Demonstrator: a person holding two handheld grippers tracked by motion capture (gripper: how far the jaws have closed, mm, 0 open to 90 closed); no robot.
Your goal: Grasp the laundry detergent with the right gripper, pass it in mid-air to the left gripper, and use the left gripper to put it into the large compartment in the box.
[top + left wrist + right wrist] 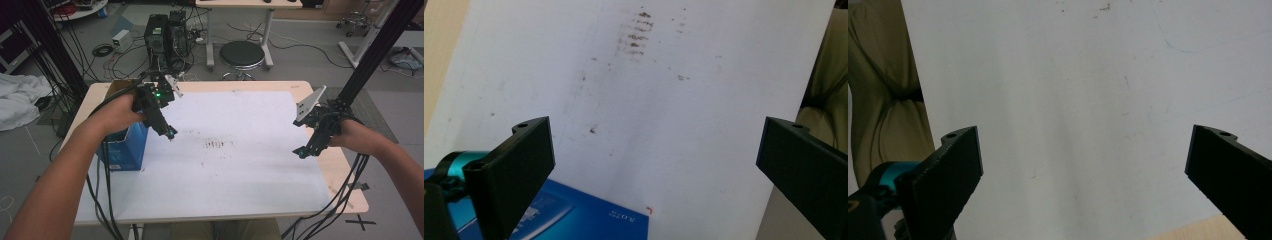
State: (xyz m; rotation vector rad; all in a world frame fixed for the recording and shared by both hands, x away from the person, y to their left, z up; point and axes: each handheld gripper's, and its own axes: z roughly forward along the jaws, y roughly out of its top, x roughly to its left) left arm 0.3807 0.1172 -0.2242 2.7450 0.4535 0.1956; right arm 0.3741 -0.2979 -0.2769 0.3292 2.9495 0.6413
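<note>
**Jaws apart on both grippers, nothing between them**

Spread wide in both gripper views, 2 black jaws each, with bare white sheet (235, 165) in the gap. Left gripper (170, 133) held over the sheet's left part, tip just beside the blue box (125, 147); right gripper (303, 151) raised near the sheet's right edge, well apart from the left one.

Blue box standing at the table's (280, 85) left edge, top flaps open; contents hidden behind the left hand (117, 114). Box corner cut off at the bottom of the left gripper view (589, 217), print on it too blurred to read. Brown smudges (216, 145) mid-sheet.
</note>
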